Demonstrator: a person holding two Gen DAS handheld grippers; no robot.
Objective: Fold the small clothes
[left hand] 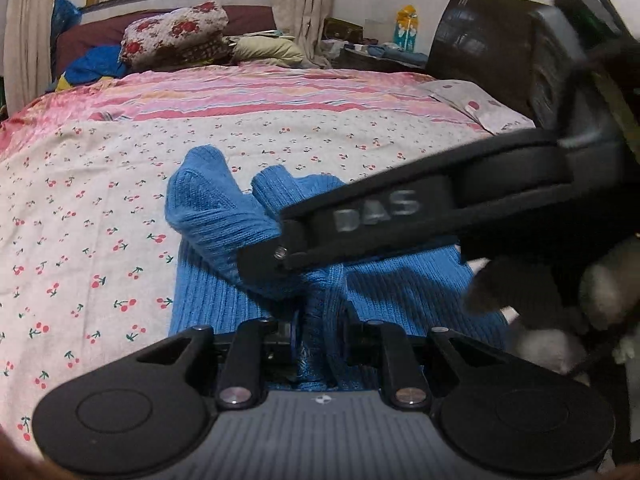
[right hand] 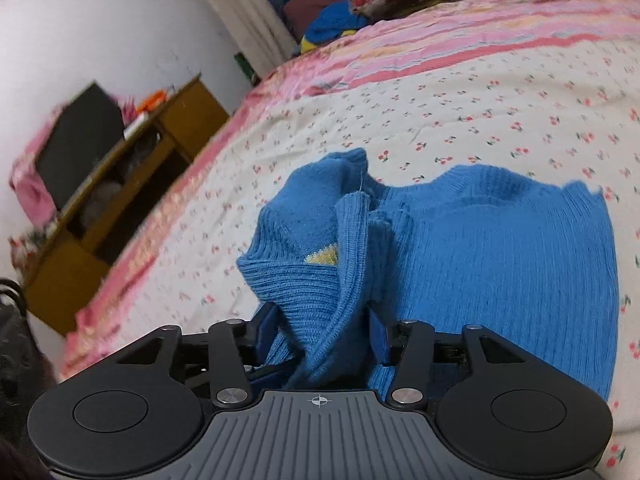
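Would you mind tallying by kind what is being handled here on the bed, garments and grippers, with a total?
Blue knitted garments: 1, the blue sweater lying on the cherry-print bedsheet
Grippers: 2, the left gripper and the right gripper, each shut on a bunch of the knit
Total: 3

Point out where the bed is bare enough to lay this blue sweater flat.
Bare cherry-print sheet lies left of the blue sweater and beyond it, up to the pink striped band. Crowded: the far end, with the floral bundle and blue heap, and the right side, where the right gripper crosses.
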